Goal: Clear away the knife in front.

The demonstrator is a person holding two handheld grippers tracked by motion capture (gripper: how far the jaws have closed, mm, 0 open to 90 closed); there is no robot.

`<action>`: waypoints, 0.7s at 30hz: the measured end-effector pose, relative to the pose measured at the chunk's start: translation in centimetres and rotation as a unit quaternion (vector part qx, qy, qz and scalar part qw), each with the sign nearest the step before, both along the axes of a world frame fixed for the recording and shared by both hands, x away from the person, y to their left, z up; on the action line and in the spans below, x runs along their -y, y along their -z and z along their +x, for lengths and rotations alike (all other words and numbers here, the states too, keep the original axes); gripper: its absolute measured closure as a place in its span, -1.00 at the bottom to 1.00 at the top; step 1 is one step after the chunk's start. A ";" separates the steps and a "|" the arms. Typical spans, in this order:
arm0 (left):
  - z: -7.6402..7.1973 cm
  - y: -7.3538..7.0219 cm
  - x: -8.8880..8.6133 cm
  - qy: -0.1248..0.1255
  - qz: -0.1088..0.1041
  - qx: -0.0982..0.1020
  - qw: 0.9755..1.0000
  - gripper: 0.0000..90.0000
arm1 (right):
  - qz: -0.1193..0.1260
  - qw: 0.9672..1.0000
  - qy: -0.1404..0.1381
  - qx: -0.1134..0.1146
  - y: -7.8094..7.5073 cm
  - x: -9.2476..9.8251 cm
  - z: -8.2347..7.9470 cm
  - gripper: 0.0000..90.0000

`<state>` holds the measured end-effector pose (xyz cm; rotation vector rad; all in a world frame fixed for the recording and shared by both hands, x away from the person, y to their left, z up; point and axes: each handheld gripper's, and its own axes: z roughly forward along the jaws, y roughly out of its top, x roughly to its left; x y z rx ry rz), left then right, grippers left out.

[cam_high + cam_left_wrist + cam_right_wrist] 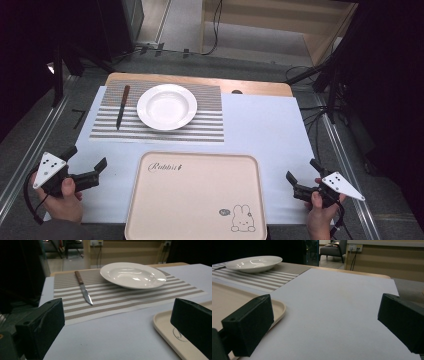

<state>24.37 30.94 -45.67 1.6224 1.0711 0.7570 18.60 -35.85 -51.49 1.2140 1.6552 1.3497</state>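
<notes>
The left hand-held gripper (86,159), jaws spread wide apart and holding nothing, rested low over the white-covered worktop (260,125) just left of a beige rectangular plastic tray (195,195) printed with a rabbit drawing and script lettering. The right hand-held gripper (302,176), jaws likewise parted and empty, sat at the tray's opposite side. Ahead of the left hand-held gripper, well apart from it, a slim table knife with a brown wooden handle and steel blade (83,290) lay flat on a grey-and-white striped woven placemat (120,298), its tip pointing back toward the jaws. Just to the knife's right on the same mat stood a round, shallow white ceramic plate (133,275), empty and glossy under the room light.
</notes>
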 end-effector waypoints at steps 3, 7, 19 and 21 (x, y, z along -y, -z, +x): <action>0.1 -0.5 0.3 0.002 0.003 -0.003 1.000 -1.00 | 0.000 1.000 -0.002 0.000 0.0 0.0 0.0 -1.00; 1.0 -1.7 0.9 0.018 0.003 -0.013 1.000 -1.00 | -0.001 1.000 -0.004 0.000 0.0 -0.1 0.0 -1.00; 4.1 -3.3 1.5 0.024 0.000 -0.029 0.999 -1.00 | -0.001 1.000 -0.003 0.000 0.0 -0.1 -0.1 -1.00; 4.7 -3.5 1.6 0.026 0.001 -0.032 0.999 -1.00 | -0.001 1.000 -0.003 0.000 0.0 -0.1 -0.1 -1.00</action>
